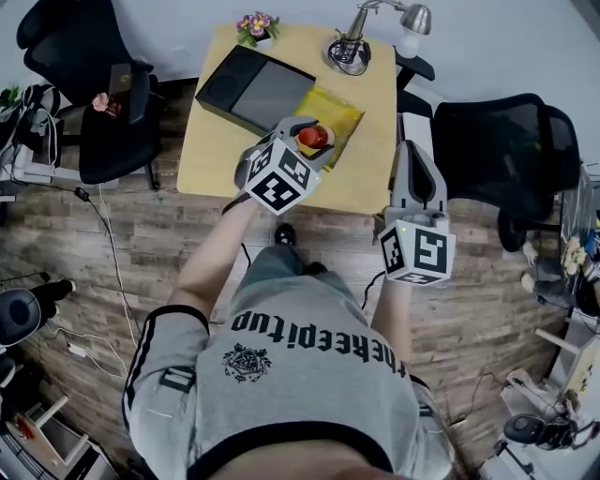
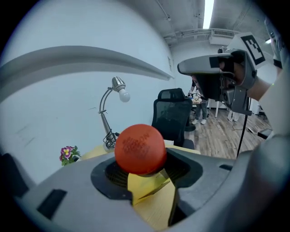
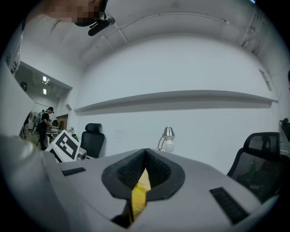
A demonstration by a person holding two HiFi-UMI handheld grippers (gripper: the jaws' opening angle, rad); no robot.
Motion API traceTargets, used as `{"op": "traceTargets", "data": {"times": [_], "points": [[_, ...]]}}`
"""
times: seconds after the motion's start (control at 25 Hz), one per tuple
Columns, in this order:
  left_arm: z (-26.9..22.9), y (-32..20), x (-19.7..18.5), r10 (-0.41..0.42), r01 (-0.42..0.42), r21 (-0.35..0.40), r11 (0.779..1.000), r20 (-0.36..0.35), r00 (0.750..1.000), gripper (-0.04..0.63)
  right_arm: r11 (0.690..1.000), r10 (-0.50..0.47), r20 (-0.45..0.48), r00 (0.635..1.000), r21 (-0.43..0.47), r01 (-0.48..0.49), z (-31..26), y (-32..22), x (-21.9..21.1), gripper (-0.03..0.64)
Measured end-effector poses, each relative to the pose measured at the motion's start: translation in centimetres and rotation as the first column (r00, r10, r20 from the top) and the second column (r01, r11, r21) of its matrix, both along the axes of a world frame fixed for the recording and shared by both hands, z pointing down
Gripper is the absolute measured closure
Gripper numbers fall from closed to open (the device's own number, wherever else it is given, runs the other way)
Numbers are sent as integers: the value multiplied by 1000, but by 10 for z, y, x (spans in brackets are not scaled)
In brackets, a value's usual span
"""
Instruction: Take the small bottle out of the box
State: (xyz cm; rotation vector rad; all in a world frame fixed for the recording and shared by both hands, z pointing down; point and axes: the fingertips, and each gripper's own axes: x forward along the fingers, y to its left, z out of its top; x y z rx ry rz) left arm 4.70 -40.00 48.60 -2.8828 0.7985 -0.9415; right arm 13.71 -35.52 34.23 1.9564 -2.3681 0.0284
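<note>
The small bottle [image 1: 314,137] shows as a round orange-red top [image 2: 139,148]. It sits between the jaws of my left gripper [image 1: 312,129], which is shut on it. The bottle hangs just over the near end of the open yellow box [image 1: 339,109] on the wooden table [image 1: 214,141]. In the left gripper view, yellow flaps of the box [image 2: 147,186] show below the bottle. My right gripper [image 1: 411,150] hovers by the table's right front corner, clear of the box. Its pads [image 3: 156,170] meet at the tip, with nothing seen gripped.
A flat black case [image 1: 253,88] lies left of the box. A small flower pot [image 1: 258,26] and a desk lamp [image 1: 411,17] stand at the table's far edge. Black office chairs [image 1: 103,94] [image 1: 506,141] flank the table. Cables trail over the wooden floor at left.
</note>
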Motion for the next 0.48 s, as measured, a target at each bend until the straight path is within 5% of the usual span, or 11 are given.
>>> {"op": "traceTargets", "data": {"times": [0.48], "points": [[-55,49,-9,-114,125,68,990,-157,981,367,996,-79,-12,997,32,80,-17,44,-9,615]]}}
